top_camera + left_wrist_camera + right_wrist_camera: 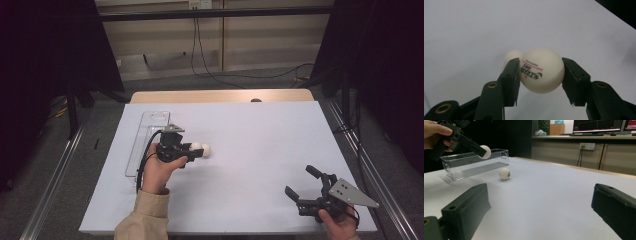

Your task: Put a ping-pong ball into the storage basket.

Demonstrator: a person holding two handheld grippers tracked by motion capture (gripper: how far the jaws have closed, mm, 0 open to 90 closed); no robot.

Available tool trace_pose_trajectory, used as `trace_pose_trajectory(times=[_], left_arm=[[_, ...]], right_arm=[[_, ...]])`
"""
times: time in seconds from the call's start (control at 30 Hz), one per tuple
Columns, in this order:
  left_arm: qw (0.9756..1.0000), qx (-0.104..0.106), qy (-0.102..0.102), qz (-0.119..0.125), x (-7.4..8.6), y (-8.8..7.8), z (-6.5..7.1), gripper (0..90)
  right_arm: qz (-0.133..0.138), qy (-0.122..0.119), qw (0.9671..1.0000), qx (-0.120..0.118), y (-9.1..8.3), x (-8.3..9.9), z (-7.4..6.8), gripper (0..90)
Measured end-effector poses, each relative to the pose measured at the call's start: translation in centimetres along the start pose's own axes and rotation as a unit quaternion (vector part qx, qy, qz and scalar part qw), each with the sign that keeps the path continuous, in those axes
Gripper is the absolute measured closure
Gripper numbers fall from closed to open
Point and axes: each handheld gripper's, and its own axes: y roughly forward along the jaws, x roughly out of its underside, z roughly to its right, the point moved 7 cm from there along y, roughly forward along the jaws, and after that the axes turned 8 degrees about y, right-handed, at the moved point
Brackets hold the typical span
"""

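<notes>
A white table tennis ball [541,70] with red and black print sits clamped between the two black jaws of my left gripper [195,149], lifted above the white table top. In the right gripper view that held ball [485,151] hangs in front of the clear tray. A second white ball [206,149] rests on the table just beyond it, also seen as a small ball [504,173] near the tray and as a ball [513,55] behind the left jaw. My right gripper [300,182] stands open near the front right corner, nothing between its jaws.
A long clear plastic tray [145,140] lies along the left side of the white table cover [260,150], right beside my left hand. Metal frame rails run along both table sides. Cables and a wall lie beyond the far edge.
</notes>
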Motion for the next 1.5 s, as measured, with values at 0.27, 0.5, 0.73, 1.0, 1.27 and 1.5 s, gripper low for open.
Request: trace_pose_trajectory(times=[0.27, 0.5, 0.73, 1.0, 1.27, 1.5], left_arm=[[1.0, -0.005, -0.002, 0.002, 0.1, -0.4, -0.4, 51.1], [1.0, -0.005, -0.002, -0.002, 0.1, -0.3, -0.4, 51.1], [0.9999, -0.009, -0.005, -0.002, 0.2, -0.5, -0.5, 51.1], [0.9999, -0.01, -0.007, -0.001, 0.2, -0.7, -0.7, 51.1], [0.9998, -0.016, -0.011, 0.0, 0.3, -0.9, -1.0, 51.1], [0.9998, -0.016, -0.012, 0.001, 0.3, -1.2, -1.2, 51.1]], right_arm=[[0.001, 0.0, 1.0, 0.001, 0.0, 0.0, 0.0, 0.8], [0.001, -0.001, 1.0, 0.0, 0.0, 0.0, 0.0, 0.8], [0.001, 0.0, 1.0, 0.0, 0.0, 0.0, 0.0, 0.8], [0.0, 0.0, 1.0, 0.0, 0.0, 0.0, 0.0, 0.8], [0.001, 0.0, 1.0, 0.001, -0.1, 0.0, 0.0, 0.8], [0.001, 0.0, 1.0, 0.001, -0.1, 0.0, 0.0, 0.8]])
